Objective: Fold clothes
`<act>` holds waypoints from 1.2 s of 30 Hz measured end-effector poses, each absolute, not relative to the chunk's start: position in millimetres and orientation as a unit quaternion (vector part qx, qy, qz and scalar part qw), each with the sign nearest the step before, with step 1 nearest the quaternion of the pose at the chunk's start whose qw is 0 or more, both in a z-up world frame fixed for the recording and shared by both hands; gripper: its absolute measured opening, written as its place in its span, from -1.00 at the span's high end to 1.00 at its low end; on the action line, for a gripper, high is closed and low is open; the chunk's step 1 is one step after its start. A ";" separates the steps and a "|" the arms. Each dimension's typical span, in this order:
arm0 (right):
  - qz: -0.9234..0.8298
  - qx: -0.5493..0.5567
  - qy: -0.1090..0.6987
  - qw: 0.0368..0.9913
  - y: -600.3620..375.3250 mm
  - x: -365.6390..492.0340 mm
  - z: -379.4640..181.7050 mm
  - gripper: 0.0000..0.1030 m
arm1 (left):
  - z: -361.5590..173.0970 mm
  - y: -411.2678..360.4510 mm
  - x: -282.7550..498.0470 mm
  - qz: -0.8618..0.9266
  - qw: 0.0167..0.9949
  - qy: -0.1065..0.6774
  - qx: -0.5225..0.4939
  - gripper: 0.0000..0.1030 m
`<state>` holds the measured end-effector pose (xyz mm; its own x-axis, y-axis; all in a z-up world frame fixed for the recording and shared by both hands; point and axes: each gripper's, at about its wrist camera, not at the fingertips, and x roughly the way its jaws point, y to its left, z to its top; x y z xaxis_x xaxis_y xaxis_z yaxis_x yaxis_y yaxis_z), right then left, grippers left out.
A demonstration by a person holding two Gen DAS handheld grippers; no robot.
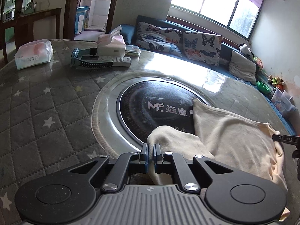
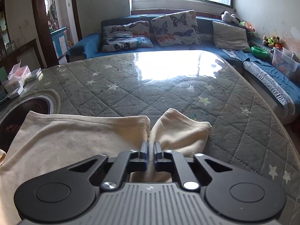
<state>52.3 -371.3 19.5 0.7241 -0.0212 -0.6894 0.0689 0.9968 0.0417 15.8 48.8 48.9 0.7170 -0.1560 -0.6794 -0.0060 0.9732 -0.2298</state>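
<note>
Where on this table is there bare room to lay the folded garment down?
Free: the quilted cover beyond the cream garment, toward the sofa. Crowded: the far corner with tissue packs and remote.

Both wrist views look down close—sharing the cream garment (image 1: pixel 234 136) and sofa (image 2: pixel 90 45).

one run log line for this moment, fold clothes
step: grasp for fold | left gripper: shut on cream garment | right gripper: shut on cream garment | garment: on quilted table
</note>
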 end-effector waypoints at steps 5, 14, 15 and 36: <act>-0.054 0.034 0.339 0.939 -380.6 31.7 33.0 0.95 | 49.1 50.9 12.2 -0.036 0.921 0.371 -0.111 0.89; -0.132 0.077 0.300 0.942 -423.8 -38.8 41.5 0.95 | 47.5 55.4 6.8 -0.032 0.922 0.371 -0.108 0.89; -0.142 0.081 0.304 0.938 -429.3 -45.9 38.1 0.95 | 47.3 55.8 6.0 -0.032 0.922 0.371 -0.107 0.89; -0.163 0.079 0.347 0.920 -457.6 -40.7 9.4 0.71 | 49.0 76.9 -1.6 0.027 0.918 0.379 -0.111 0.81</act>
